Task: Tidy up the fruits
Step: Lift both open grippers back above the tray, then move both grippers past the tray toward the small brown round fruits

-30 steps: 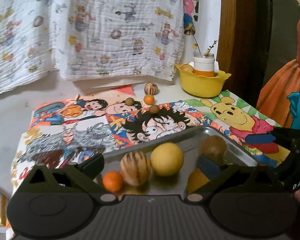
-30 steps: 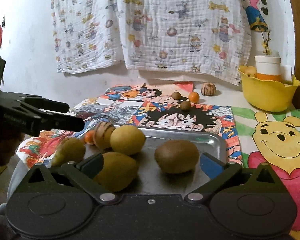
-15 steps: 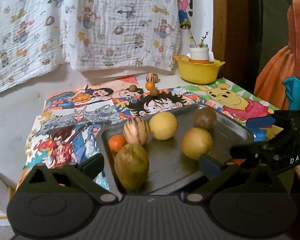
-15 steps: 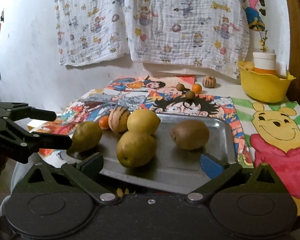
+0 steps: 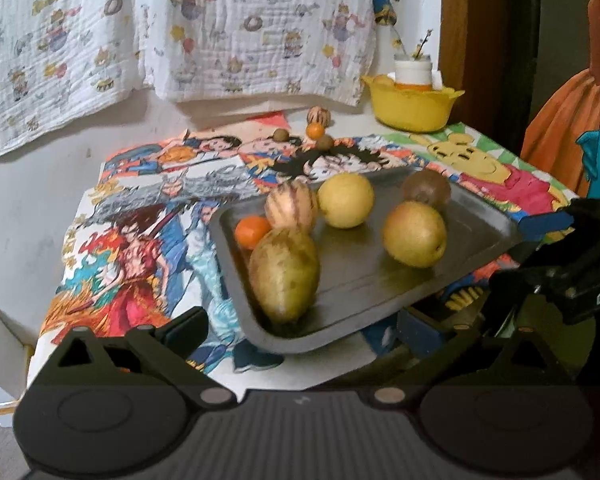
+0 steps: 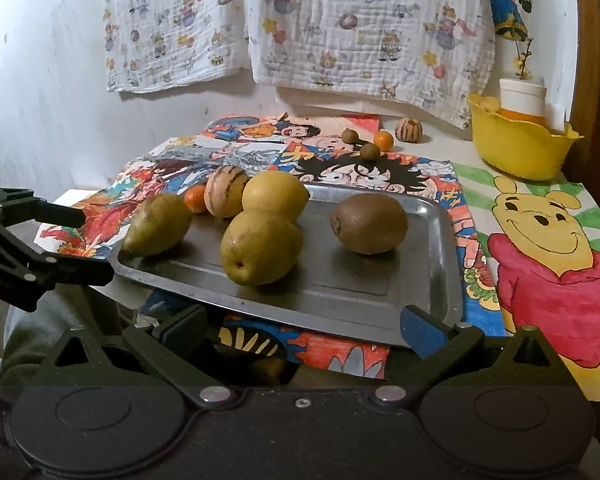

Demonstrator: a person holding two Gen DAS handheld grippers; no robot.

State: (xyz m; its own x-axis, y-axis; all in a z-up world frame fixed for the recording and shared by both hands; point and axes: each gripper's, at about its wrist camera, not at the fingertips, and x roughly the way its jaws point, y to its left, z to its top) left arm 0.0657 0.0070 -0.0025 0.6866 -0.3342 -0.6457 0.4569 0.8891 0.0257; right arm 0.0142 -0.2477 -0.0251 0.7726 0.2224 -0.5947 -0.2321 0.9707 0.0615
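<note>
While both grippers stand back from the table's near edge, the metal tray (image 6: 420, 280) sits with its near side overhanging the cartoon cloth (image 6: 260, 148), tilted by the look of it.

The left gripper (image 5: 300, 332) has its fingers spread wide and holds nothing; the right gripper (image 6: 304, 328) is likewise spread and empty, its blue pad just at the tray's near rim.

Judgement: the step in hand is squaring the tray on the table. It wants a level, slow push at the rim, since the round fruit may roll.

Tray contents:
- pear (image 6: 158, 224), at the left end
- second pear (image 6: 260, 248), central
- lemon (image 6: 275, 196)
- striped melon (image 6: 225, 196)
- small orange (image 6: 196, 199), partly hidden
- kiwi (image 6: 369, 224), apart to the right

Four small fruits (image 6: 382, 140) lie loose on the cloth beyond. The yellow bowl (image 6: 520, 148) at the back right holds a white jar (image 6: 522, 94) and one pale fruit.
</note>
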